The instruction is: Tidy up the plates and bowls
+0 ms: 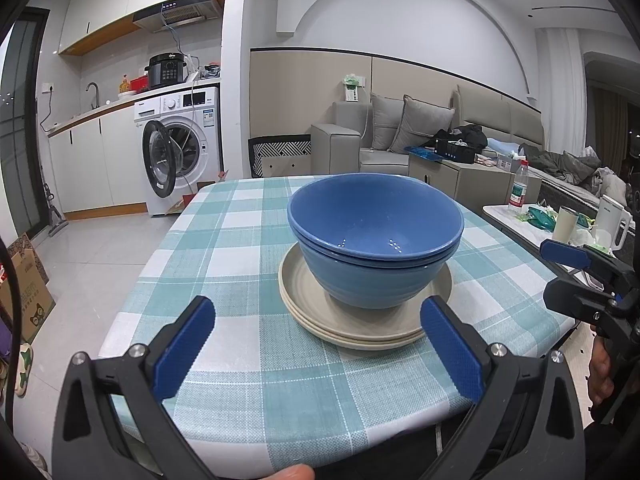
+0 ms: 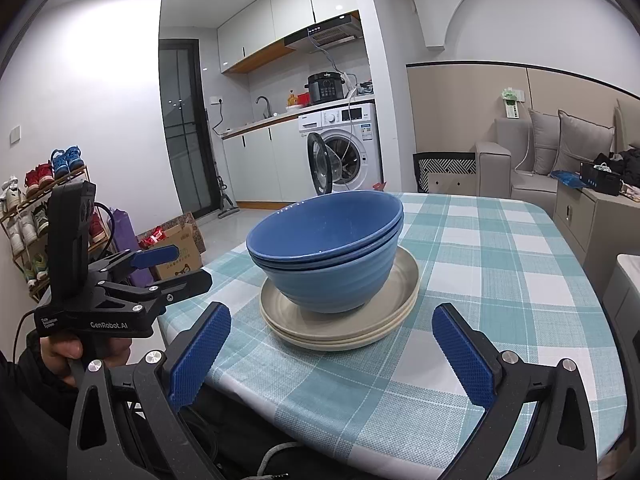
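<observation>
Two blue bowls [image 1: 376, 236], nested one inside the other, upright on a stack of beige plates [image 1: 362, 320]. Plates lying flat on a table covered with a teal-and-white checked cloth [image 1: 240, 240], toward the near edge. Bowl stack slightly off-centre on the top plate, nearer one rim than the other. Exact plate count hard to tell; at least two rims visible.

Left gripper [image 1: 318, 346] just short of the plates, over the near edge of the table, blue-padded fingers [image 1: 184, 344] spread wide, nothing between them, one pad close beside the plate rim, whether touching it unclear. Same gripper seen from the right wrist view [image 2: 182, 270], left of the plates and off the table edge, held by a hand [image 2: 74, 354] in a dark sleeve.

Right gripper [image 2: 332, 354] also just short of the plates, fingers [image 2: 200, 354] spread wide, empty, apart from the dishes. From the left wrist view, visible to the right of the plates past the table edge [image 1: 576, 268].

Beyond the plates, across the floor: a white washing machine [image 1: 180, 144] with its door open, under a counter. To the far right of the plates, a grey sofa [image 1: 400, 136] with cushions. Behind the left gripper, a shoe rack [image 2: 36, 216].
</observation>
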The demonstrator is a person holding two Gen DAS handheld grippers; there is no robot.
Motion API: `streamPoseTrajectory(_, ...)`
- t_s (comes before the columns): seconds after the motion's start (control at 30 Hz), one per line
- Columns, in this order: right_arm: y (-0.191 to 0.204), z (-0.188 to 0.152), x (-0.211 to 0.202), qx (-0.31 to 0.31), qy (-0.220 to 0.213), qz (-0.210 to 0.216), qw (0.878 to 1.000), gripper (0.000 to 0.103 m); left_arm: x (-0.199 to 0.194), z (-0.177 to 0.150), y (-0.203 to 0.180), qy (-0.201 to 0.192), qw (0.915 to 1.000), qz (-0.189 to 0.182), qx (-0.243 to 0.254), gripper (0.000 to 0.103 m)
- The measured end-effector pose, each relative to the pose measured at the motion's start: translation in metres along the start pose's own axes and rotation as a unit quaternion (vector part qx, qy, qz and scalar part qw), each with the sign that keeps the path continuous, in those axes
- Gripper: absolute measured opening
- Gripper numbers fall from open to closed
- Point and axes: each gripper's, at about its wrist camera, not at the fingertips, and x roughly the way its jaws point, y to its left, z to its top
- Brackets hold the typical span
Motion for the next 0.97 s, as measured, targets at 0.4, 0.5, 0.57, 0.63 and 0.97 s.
streamPoseTrajectory(0.4,0.0002,0.0002,-0.0001,-0.001,0.0,0.001,1.0,0.102,0.0006,-0.0007,-0.0019,-0.003,1.0,-0.007,0.002,0.103)
streamPoseTrajectory(0.5,0.0002,0.0001,-0.0003,-0.001,0.0,0.001,1.0,0.102,0.0008,-0.0009,-0.002,-0.003,1.0,-0.007,0.001,0.103)
streamPoseTrajectory(0.57,0.0002,0.0002,-0.0001,-0.001,0.0,0.001,1.0,0.102,0.001,-0.0008,-0.0022,-0.003,1.0,-0.007,0.001,0.103)
streamPoseTrajectory(0.63,0.0003,0.0002,-0.0001,-0.001,0.0,0.001,1.0,0.102,0.001,-0.0009,-0.0021,-0.003,1.0,-0.008,0.001,0.103)
streamPoseTrajectory(0.97,0.0002,0.0001,-0.0002,0.001,-0.001,0.003,1.0,0.102,0.0012,-0.0008,-0.0009,-0.003,1.0,-0.006,0.001,0.103)
